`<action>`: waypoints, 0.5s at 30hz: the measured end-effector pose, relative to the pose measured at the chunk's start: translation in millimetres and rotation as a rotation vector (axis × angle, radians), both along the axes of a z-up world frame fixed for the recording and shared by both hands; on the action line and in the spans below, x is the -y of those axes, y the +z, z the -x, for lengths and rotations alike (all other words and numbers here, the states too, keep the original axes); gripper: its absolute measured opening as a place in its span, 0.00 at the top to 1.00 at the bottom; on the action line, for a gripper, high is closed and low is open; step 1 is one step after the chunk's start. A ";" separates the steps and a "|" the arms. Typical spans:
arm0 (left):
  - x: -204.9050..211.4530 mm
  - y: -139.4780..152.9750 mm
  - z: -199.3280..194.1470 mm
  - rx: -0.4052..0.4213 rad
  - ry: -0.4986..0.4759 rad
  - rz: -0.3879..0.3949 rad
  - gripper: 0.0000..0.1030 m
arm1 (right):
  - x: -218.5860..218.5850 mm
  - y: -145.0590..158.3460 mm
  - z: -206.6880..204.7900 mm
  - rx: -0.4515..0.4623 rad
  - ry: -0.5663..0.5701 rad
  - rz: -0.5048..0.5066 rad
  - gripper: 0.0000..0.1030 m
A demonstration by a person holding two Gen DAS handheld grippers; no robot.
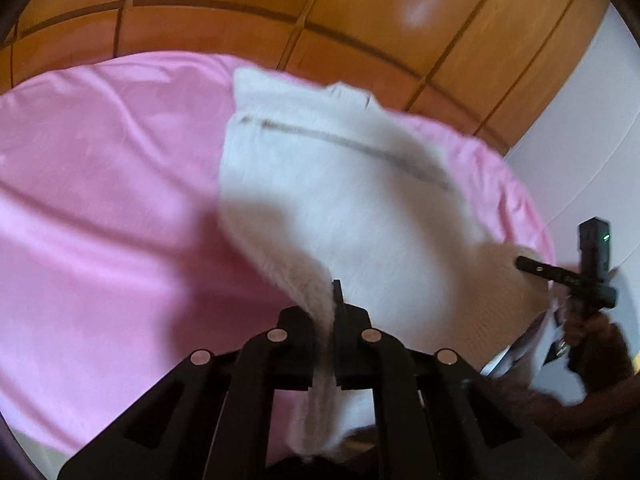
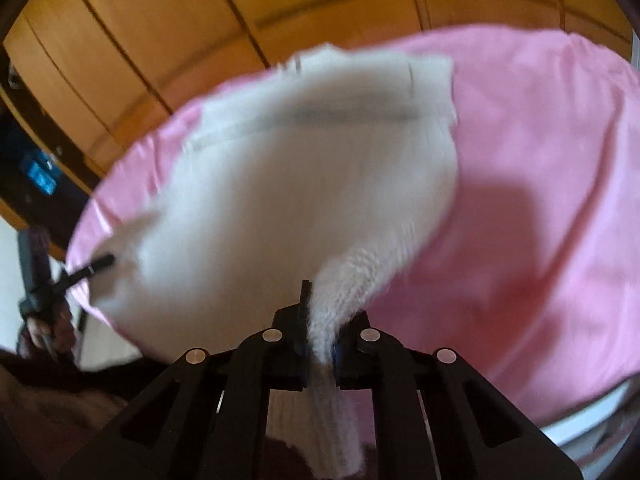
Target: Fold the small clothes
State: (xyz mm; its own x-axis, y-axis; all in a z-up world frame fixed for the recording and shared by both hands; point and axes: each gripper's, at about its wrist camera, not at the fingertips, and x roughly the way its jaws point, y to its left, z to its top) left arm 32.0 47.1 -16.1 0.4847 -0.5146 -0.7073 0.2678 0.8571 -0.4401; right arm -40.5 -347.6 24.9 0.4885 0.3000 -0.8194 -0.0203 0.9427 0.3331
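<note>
Both grippers clenched a white knitted garment — the left gripper and right gripper each pinching a near-edge corner above the pink sheet.

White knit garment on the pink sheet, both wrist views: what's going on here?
A person holds a two-finger gripper in each hand, and both are clamped on the near edge of a white knit garment. The left gripper pinches one corner, the right gripper the other, jaws shut on the fabric. The near edge is raised off the pink sheet, while the far end with its dark stripe seems to lie on it. No fold is made yet; the pictures are blurred.
</note>
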 end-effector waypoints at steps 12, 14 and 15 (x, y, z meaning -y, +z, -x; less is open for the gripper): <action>-7.1 3.7 -141.8 -0.057 0.267 0.001 0.42 | 50.3 -20.9 -139.9 0.008 -0.242 -0.058 0.80; -19.7 5.0 -140.6 -0.026 0.293 0.023 0.41 | 56.8 -17.8 -143.3 0.027 -0.266 -0.085 0.34; -23.9 3.5 -139.0 -0.023 0.296 0.015 0.41 | 61.4 -12.9 -138.1 0.055 -0.296 -0.103 0.21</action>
State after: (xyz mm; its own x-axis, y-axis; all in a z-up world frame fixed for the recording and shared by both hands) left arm 171.0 71.0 -12.6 0.5992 -0.3632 -0.7135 -0.0034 0.8900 -0.4559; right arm 97.6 -409.0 12.0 0.6094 0.2185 -0.7621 0.2292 0.8717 0.4332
